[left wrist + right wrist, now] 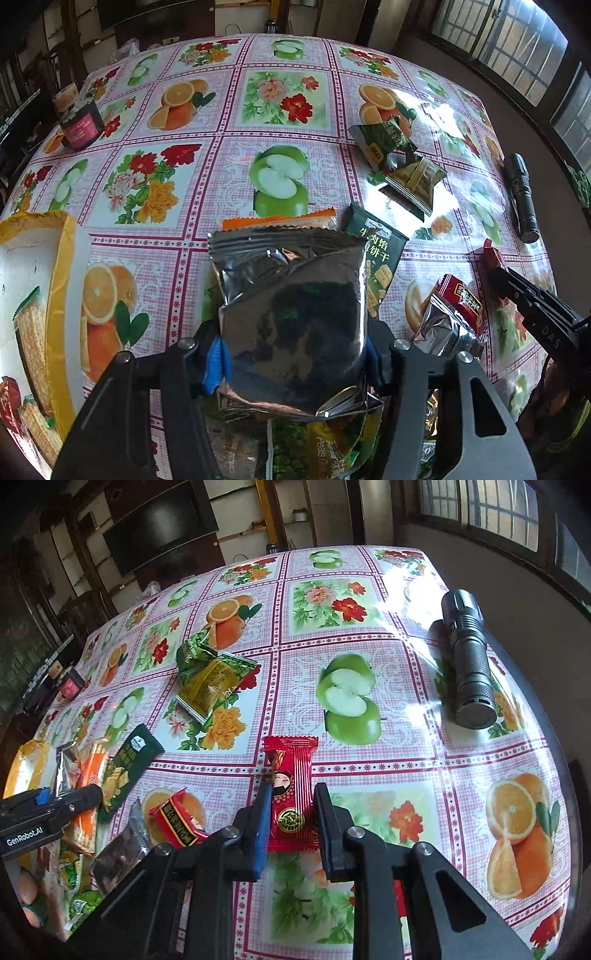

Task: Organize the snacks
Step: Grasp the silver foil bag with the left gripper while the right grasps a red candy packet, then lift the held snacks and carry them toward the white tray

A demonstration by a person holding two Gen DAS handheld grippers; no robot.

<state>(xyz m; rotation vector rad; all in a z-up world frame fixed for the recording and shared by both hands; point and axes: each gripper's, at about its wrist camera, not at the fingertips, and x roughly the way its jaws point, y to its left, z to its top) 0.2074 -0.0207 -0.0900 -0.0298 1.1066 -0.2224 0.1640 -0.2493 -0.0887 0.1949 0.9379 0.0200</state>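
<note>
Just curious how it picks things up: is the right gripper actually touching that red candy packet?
Touching. In the right wrist view, the right gripper has both fingers pressed against the sides of the red candy packet, no gap showing on either side.

Both wrist fisheyes close, angled down over the tablecloth, sharing the flashlight

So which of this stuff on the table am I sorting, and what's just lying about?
Job items:
silver packet in left gripper
red candy packet in right gripper
green snack packets
dark green biscuit packet
yellow-rimmed box

Lying about:
flashlight
dark jar
</note>
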